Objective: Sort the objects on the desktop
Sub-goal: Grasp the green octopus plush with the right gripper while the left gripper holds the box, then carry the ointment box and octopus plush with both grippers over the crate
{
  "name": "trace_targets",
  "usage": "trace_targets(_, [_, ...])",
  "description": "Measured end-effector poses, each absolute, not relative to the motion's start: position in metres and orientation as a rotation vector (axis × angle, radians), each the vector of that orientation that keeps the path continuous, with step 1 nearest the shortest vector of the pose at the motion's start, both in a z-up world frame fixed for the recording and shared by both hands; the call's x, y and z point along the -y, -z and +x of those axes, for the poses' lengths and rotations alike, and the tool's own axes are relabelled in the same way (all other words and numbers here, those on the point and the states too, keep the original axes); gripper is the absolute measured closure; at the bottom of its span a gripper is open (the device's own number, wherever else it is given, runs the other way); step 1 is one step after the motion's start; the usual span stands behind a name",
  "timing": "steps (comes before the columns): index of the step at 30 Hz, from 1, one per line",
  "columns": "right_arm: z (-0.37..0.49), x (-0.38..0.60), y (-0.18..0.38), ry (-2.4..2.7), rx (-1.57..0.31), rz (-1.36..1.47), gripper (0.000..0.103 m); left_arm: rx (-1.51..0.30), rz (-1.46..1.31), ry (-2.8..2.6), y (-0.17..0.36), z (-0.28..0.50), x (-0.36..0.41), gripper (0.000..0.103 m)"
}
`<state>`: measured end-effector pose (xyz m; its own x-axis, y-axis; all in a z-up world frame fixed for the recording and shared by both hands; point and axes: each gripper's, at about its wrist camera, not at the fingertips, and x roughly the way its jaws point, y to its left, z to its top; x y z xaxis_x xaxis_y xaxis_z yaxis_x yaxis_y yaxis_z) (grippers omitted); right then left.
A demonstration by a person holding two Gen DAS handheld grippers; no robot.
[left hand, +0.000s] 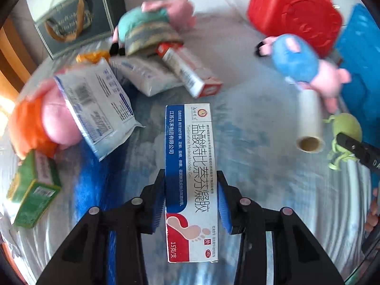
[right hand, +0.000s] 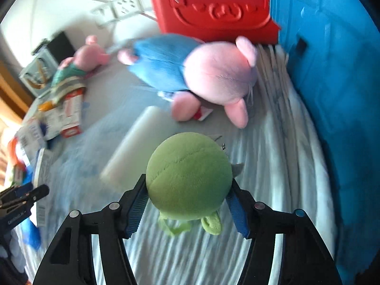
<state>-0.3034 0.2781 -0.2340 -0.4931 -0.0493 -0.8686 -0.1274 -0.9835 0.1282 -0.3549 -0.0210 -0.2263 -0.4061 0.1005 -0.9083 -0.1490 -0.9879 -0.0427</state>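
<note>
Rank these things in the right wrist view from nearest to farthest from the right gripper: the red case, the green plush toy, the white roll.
1. green plush toy: between the fingers of the right gripper.
2. white roll: just beyond, to the left.
3. red case: farthest, at the top.

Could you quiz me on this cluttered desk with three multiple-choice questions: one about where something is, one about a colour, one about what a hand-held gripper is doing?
1. Where does the cardboard-cored white roll lie?
A. beside the green round plush toy
B. inside the red plastic case
C. on top of the green cardboard box

2. What colour is the body of the pink-headed plush pig nearest the red case?
A. yellow
B. blue
C. black

3. What is the left hand-held gripper doing?
A. clamping the long blue-and-white medicine box
B. hanging empty
C. holding a plush pig

Answers: 1 A, both views show roll and toy side by side; 2 B, its torso is blue; 3 A, both pads press the box's sides.
</note>
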Motion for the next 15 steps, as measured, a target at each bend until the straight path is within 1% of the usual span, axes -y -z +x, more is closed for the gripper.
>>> trace_targets(5, [-0.251,-0.249,0.186,-2.767,-0.235,-1.468,0.041,-0.083,-1.423,-2.578,0.169,-0.302,0.01,0.064])
trace_targets(7, [-0.228,-0.235,0.159,-2.821,-0.201,-1.386,0.041,-0.093,-1.346,-2.604,0.154,-0.293,0.017,0.064])
trace_targets(12, [-0.169,-0.213,0.09,-2.903,-0.16,-1.136,0.041,-0.121,-1.102,-2.663,0.098,-0.236,0.013,0.064])
trace_targets(15, [-0.132,-0.207,0.05,-2.919,-0.14,-0.97,0.041,-0.141,-0.983,-2.657,0.073,-0.206,0.003,0.064])
